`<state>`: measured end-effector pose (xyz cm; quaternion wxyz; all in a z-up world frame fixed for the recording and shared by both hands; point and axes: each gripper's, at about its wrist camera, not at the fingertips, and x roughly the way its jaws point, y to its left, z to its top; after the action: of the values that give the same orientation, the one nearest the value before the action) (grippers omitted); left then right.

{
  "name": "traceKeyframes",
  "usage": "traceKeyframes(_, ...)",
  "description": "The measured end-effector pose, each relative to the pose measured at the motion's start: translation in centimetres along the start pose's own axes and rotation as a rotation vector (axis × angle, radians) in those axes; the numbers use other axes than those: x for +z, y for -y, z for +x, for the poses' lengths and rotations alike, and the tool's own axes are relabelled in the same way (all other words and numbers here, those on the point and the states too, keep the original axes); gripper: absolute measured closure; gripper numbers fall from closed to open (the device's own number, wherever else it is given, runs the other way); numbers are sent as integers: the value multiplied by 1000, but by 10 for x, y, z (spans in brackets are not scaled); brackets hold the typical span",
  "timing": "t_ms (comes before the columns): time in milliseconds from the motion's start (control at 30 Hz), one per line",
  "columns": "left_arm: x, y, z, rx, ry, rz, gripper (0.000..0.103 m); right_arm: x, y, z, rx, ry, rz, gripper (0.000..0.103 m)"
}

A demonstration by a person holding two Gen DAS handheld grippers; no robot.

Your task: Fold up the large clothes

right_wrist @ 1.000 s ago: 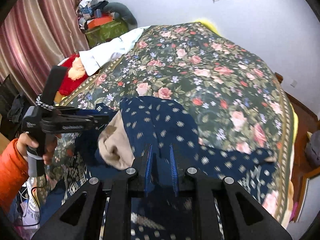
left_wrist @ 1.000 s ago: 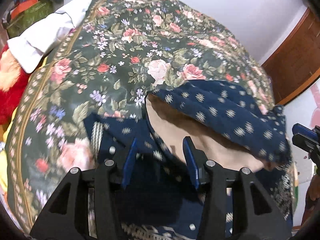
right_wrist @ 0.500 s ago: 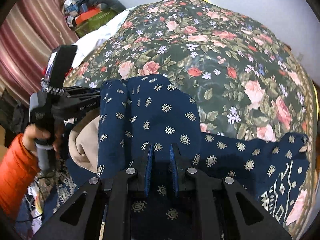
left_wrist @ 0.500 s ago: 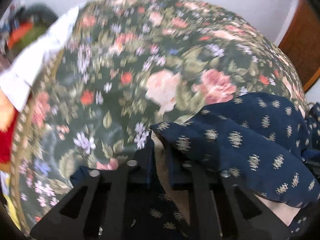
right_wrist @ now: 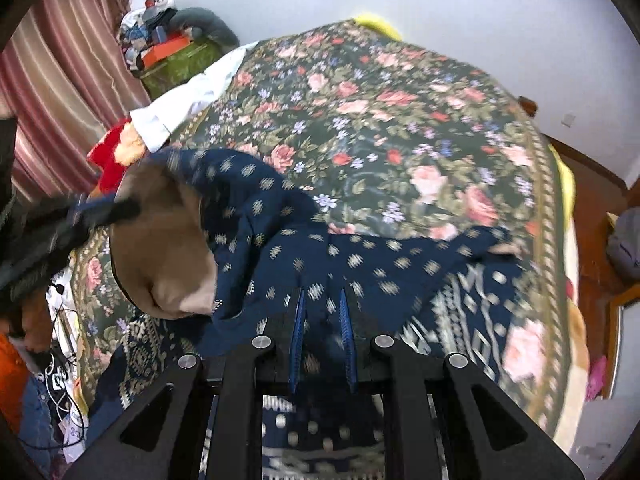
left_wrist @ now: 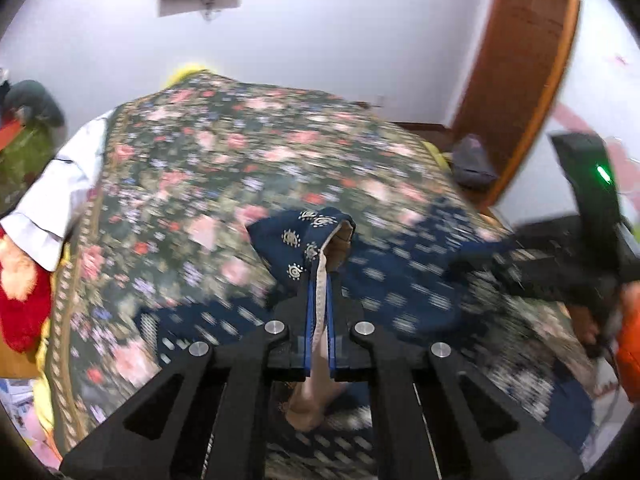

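Both claws, the left claw (left_wrist: 319, 280) and right claw (right_wrist: 322, 300), pinch the dark blue dotted cloth garment (right_wrist: 280, 240) lifted over the flowery bed (right_wrist: 400, 120), and next should fold it flat.

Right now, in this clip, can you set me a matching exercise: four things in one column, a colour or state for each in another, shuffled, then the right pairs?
Things:
1. left gripper
2. bedspread
3. garment lining
4. stuffed toy

Colours or states:
A. dark green with pink roses
B. plain tan
C. jaws pinched on the garment's edge
D. red and fluffy, at the bed's side

Pairs: 1-C, 2-A, 3-B, 4-D
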<state>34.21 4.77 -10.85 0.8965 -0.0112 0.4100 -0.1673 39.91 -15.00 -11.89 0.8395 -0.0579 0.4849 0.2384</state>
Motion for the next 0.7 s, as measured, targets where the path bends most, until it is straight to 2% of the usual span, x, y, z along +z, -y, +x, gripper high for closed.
traceKeyframes(200,-45,34,-23,-80,-57,10,99,-24,-1,-50,-19,47,-7,90)
traceKeyframes(333,-89,48,-28,-120,-121,17,99,-43,-6,-68,-28,55,-29,90)
traceKeyframes(400,-107,51,-28,-111,-151,27,98,-54,-7,-71,-31,46,-34,90)
traceKeyframes(467,-127,51,-23,-84,-215,23,98,-65,-7,-70,-26,30,-29,90)
traceKeyframes(567,-146,44,-20,-51,-284,-17,96,-80,-5,-60,-9,-6,-7,90)
traceKeyframes(633,-150,39,-26,-45,-300,-49,95,-91,-4,-50,1,-37,6,90)
traceKeyframes(700,-151,30,-38,-25,-284,-86,85,-100,-2,-38,-1,-76,14,90)
